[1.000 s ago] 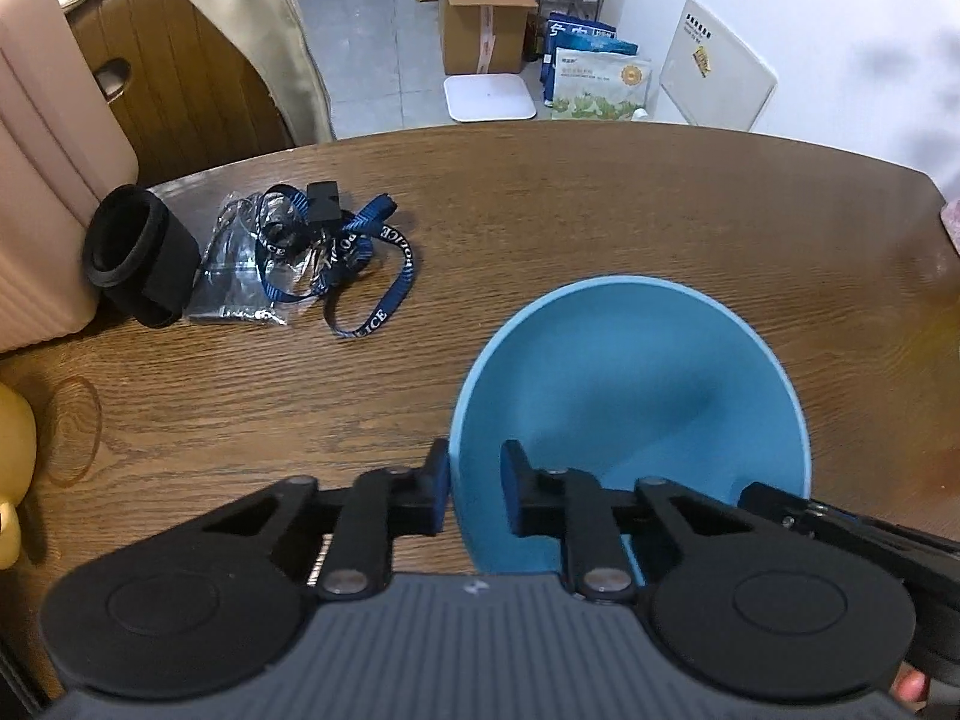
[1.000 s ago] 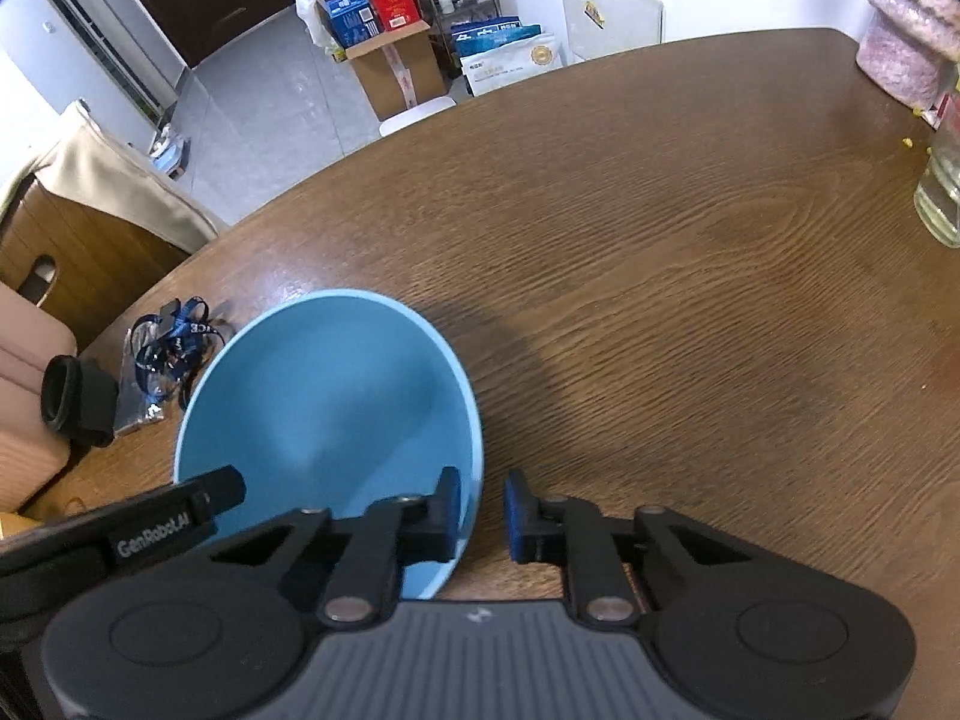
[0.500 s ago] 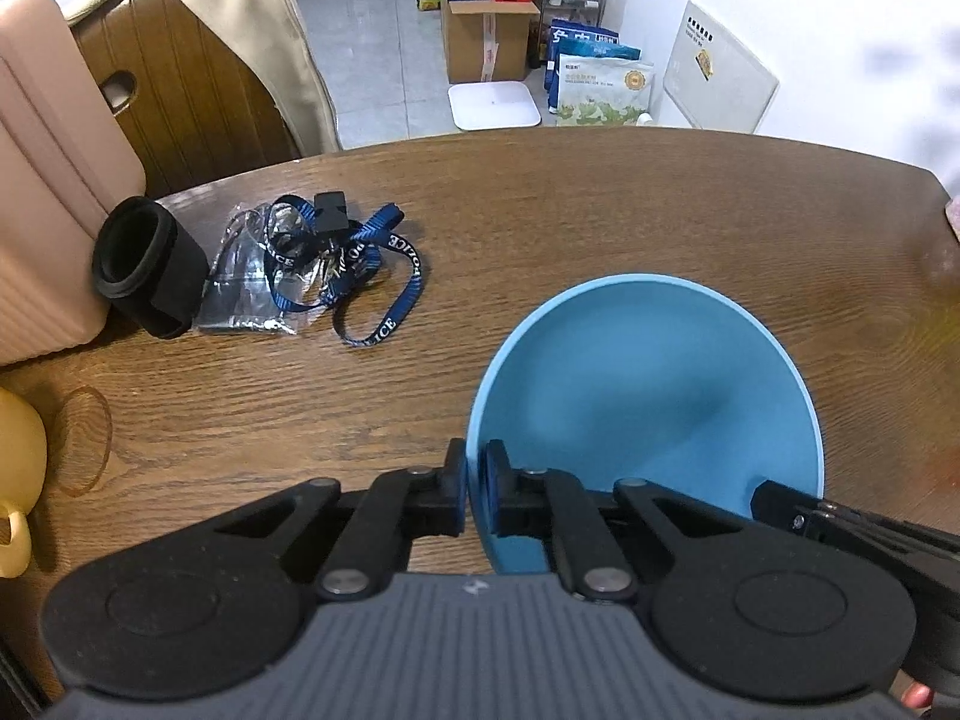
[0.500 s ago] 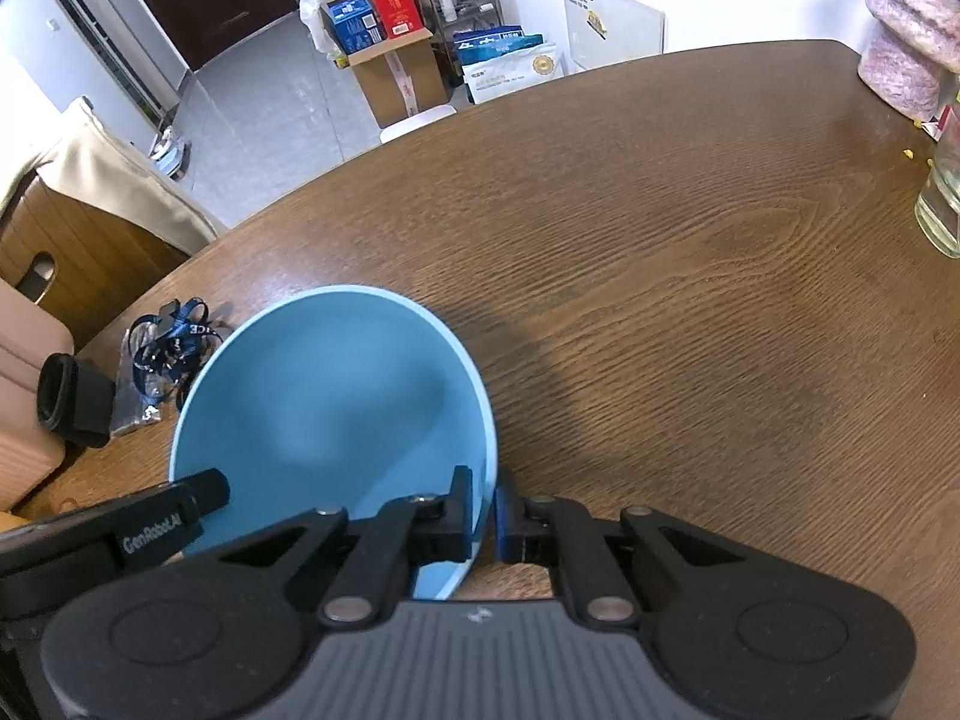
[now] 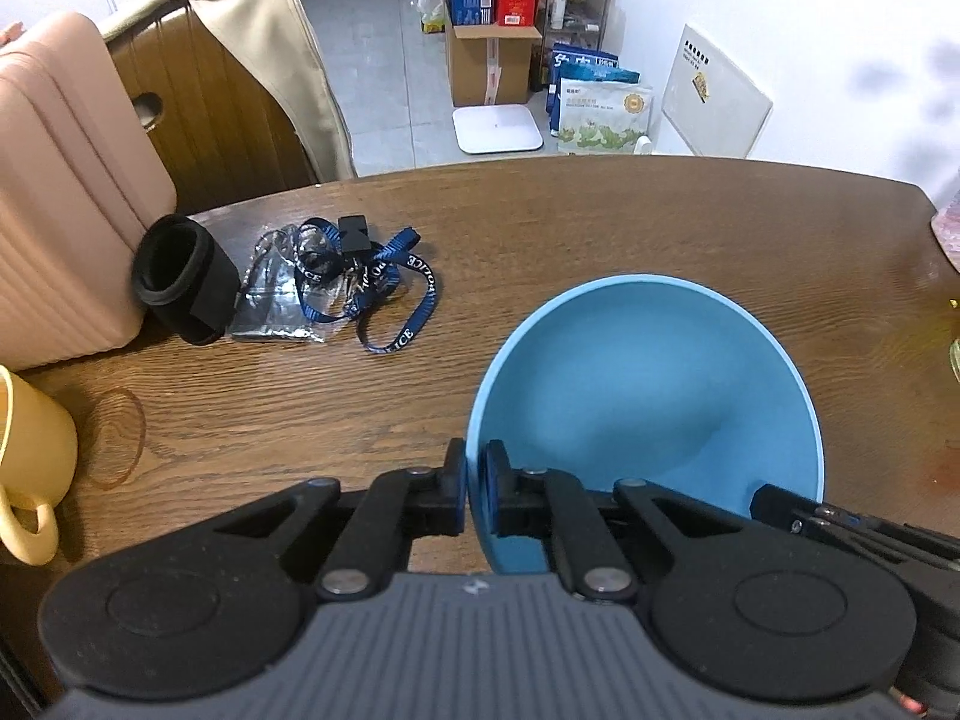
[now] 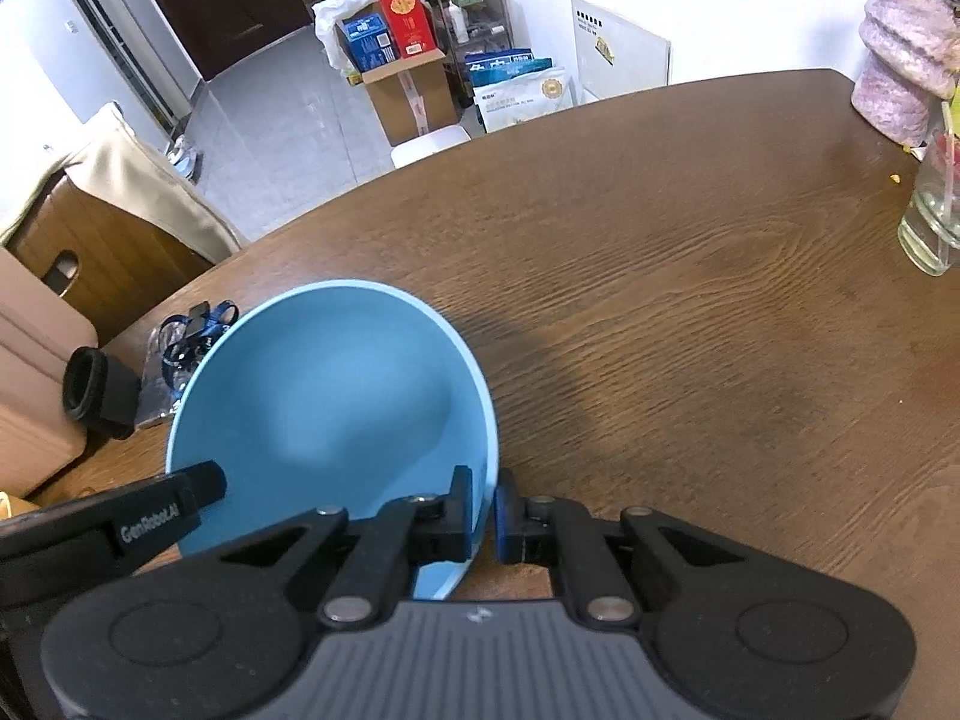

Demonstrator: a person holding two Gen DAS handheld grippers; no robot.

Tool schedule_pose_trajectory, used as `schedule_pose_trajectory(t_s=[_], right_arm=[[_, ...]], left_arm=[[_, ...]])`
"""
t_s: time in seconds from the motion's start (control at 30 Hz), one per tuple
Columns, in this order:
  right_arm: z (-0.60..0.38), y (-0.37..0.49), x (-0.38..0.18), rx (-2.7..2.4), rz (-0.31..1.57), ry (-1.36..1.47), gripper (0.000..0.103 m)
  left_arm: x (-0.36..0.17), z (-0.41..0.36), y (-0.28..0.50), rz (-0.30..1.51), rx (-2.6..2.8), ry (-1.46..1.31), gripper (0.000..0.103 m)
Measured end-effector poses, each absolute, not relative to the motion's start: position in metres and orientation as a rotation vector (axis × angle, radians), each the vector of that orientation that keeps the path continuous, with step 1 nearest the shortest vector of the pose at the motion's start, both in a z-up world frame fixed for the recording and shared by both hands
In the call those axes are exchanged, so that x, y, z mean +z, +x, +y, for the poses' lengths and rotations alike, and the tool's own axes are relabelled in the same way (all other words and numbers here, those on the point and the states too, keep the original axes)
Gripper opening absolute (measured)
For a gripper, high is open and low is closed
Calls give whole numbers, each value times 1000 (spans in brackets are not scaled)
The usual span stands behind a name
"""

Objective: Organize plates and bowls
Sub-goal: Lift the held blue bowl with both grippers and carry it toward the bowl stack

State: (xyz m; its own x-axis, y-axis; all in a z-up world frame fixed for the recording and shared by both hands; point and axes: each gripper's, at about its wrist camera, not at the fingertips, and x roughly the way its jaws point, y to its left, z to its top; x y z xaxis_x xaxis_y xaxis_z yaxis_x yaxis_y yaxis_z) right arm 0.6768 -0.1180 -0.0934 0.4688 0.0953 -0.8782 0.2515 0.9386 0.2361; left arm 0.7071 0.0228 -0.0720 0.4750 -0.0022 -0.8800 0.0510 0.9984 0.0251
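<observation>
A light blue bowl [image 5: 648, 384] is held between both grippers above the brown wooden table [image 5: 600, 228]. My left gripper [image 5: 476, 489] is shut on the bowl's left rim. My right gripper [image 6: 485, 510] is shut on the bowl's right rim; the bowl [image 6: 324, 384] fills the lower left of the right wrist view. Each gripper's body shows at the edge of the other's view. The bowl is empty and tilted slightly away from me.
On the left lie a blue lanyard with keys [image 5: 360, 276], a black sleeve [image 5: 180, 276], a yellow mug [image 5: 30, 456] and a pink case [image 5: 60, 180]. At the right stand a glass [image 6: 930, 228] and a pink wrapped roll [image 6: 906, 54]. Chair and boxes stand beyond the table.
Both grippers closed from open onto the bowl's rim, left side and right side. The bowl has risen a little with them, and both views have lifted.
</observation>
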Motion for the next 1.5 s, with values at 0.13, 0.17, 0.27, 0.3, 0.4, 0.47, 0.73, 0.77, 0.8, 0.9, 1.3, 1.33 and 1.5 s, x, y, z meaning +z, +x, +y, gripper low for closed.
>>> schedule_pose_trajectory(t_s=[0.13,0.17,0.27,0.3,0.4,0.47,0.73,0.77,0.8,0.9,1.3,1.33,1.5], right_arm=[[-118,663,-84,-97,1068,358,7],[-119,660,-82,-95,1065,358,7],[-119,649,-76,-91,1056,356,7],[-119,645,-73,-90,1052,355,7],[-120,632,-67,-84,1041,356,7],[-121,622,-63,-79,1034,355,7],[-131,581,-46,-65,1011,350,7],[-132,575,-45,-64,1010,349,7],[-134,570,-43,-62,1008,350,7],[-136,554,-39,-55,1004,348,7],[-145,495,-24,-25,978,331,7],[-146,489,-23,-23,977,332,7],[-148,465,-21,-18,975,328,7]], left_arm=[[-62,22,694,1057,-34,51,7],[-58,22,690,1051,-33,51,7],[-50,21,678,1038,-30,51,7],[-48,21,673,1034,-29,51,7],[-41,18,659,1025,-22,56,7],[-37,16,649,1020,-17,60,7],[-18,8,603,987,-6,56,7],[-17,8,598,984,-4,56,7],[-16,6,592,982,-1,56,7],[-12,4,575,977,9,56,7],[0,-4,514,958,40,47,7],[1,-5,509,957,42,46,7],[2,-8,485,950,42,48,7]])
